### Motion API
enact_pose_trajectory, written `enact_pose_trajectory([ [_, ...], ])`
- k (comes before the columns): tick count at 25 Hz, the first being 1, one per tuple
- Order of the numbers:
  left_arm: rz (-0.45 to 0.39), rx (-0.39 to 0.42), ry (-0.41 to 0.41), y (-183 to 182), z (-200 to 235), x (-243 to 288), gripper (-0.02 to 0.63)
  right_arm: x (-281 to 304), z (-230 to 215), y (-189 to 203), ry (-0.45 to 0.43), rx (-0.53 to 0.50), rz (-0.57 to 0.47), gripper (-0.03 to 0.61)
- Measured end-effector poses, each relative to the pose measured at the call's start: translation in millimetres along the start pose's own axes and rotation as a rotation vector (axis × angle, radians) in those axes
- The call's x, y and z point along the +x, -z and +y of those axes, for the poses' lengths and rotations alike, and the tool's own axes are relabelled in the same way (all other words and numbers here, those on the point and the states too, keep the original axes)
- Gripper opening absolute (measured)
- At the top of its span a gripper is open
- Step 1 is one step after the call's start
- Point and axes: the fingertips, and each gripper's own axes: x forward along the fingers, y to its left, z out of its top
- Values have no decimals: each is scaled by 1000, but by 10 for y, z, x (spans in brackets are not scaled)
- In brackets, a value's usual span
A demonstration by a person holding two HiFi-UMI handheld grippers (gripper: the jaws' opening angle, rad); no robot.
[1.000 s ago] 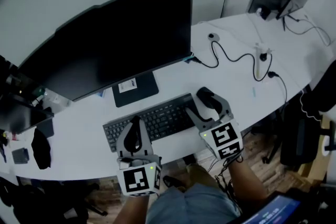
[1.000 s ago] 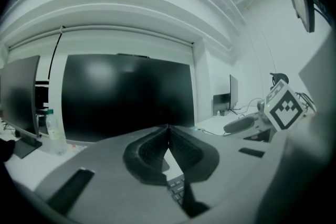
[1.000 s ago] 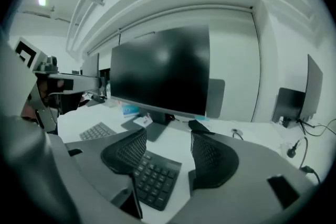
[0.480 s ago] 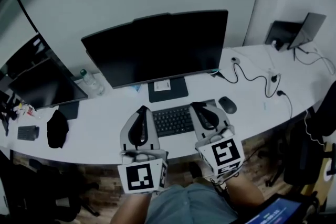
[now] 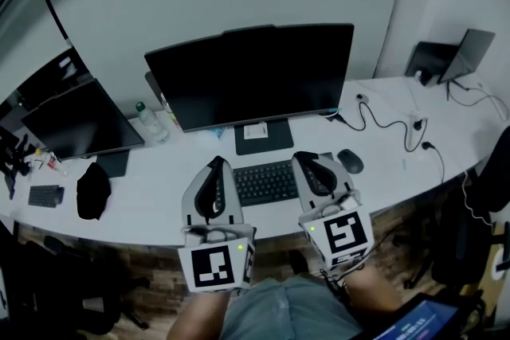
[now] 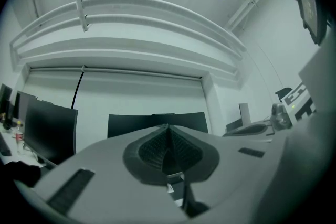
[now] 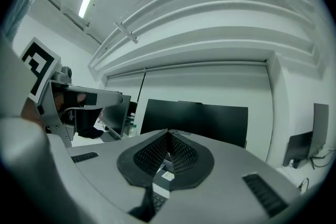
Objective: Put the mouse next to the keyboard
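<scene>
A dark mouse [image 5: 350, 161] lies on the white desk [image 5: 151, 195], just right of the black keyboard [image 5: 267, 181] and apart from both grippers. My left gripper [image 5: 216, 171] is held up over the desk's front edge, left of the keyboard, jaws shut with nothing between them. My right gripper [image 5: 307, 163] hovers over the keyboard's right end, also shut and empty. In the left gripper view the pads [image 6: 157, 150] meet, and in the right gripper view the pads [image 7: 157, 155] meet too. Both point at the monitor [image 5: 255, 76].
A second monitor [image 5: 76, 123] stands at the left with a bottle [image 5: 151, 122] beside it. A black pouch [image 5: 93, 191] and a small device [image 5: 45, 195] lie at the far left. Cables [image 5: 386, 123] and a laptop stand [image 5: 446, 58] occupy the right end. A chair [image 5: 486, 195] stands at the right.
The right gripper has let go of the mouse, pulled back from it and shut. The head view has lifted back, so more of the desk and the wall shows.
</scene>
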Motion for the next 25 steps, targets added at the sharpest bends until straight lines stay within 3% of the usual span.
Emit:
enact_pose_trajectory([
  [25, -9, -13, 3, -10, -38, -18, 5, -10, -24, -136, 1, -12, -37, 14],
])
